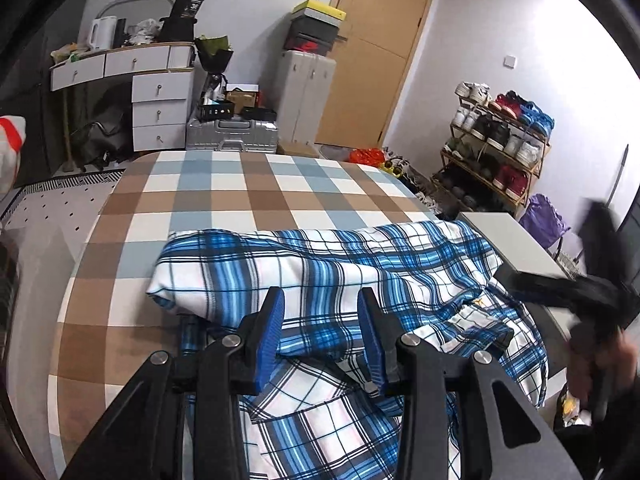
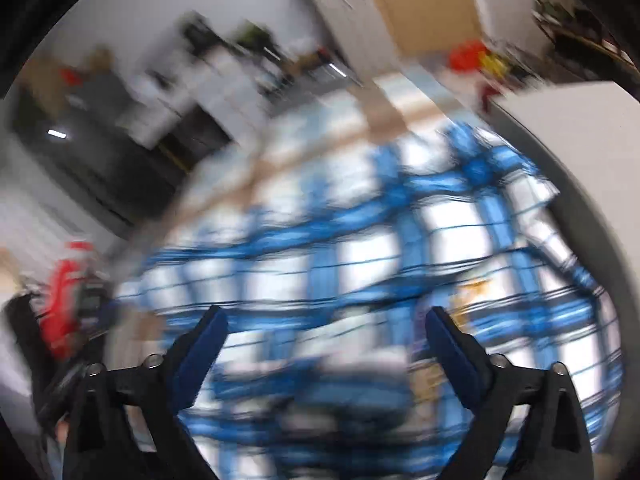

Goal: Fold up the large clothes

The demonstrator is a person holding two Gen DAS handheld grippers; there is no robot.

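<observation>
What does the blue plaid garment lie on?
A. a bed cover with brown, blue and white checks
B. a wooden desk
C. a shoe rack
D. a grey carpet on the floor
A: in the left wrist view the plaid garment lies crumpled on the checked bed cover, and the shoe rack stands apart by the wall.
</observation>
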